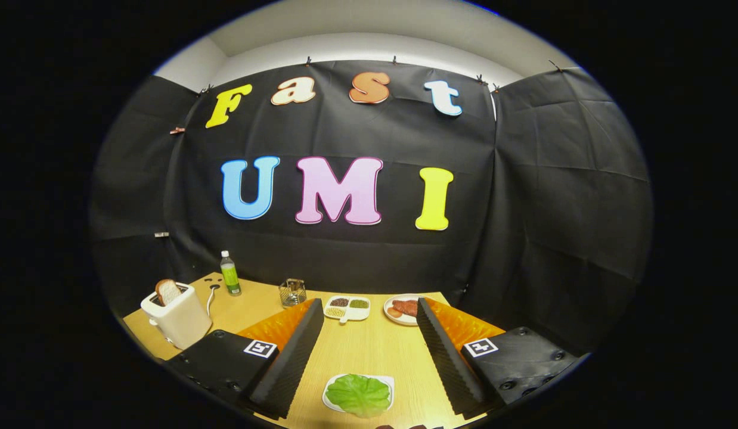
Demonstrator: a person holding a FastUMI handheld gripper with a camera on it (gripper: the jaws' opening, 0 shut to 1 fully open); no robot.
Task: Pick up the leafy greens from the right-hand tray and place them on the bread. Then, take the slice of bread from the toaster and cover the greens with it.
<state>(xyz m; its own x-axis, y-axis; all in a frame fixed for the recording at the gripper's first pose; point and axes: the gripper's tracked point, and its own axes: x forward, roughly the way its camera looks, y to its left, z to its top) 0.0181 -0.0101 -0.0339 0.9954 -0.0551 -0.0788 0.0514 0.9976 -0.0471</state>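
Observation:
A green leafy piece (358,393) lies on a small white tray (329,402) on the wooden table, low between my two fingers and near their bases. My gripper (365,305) is open and holds nothing; its fingertips point toward the back of the table. To the left, beyond the left finger, a white toaster (177,320) stands with a slice of bread (167,291) sticking up out of its slot.
Just past the fingertips sit a white divided dish (347,309) with small heaps of grains and a plate of reddish meat (403,309). A small wire glass holder (292,292) and a green bottle (229,273) stand at the back left. Black cloth walls close the table behind.

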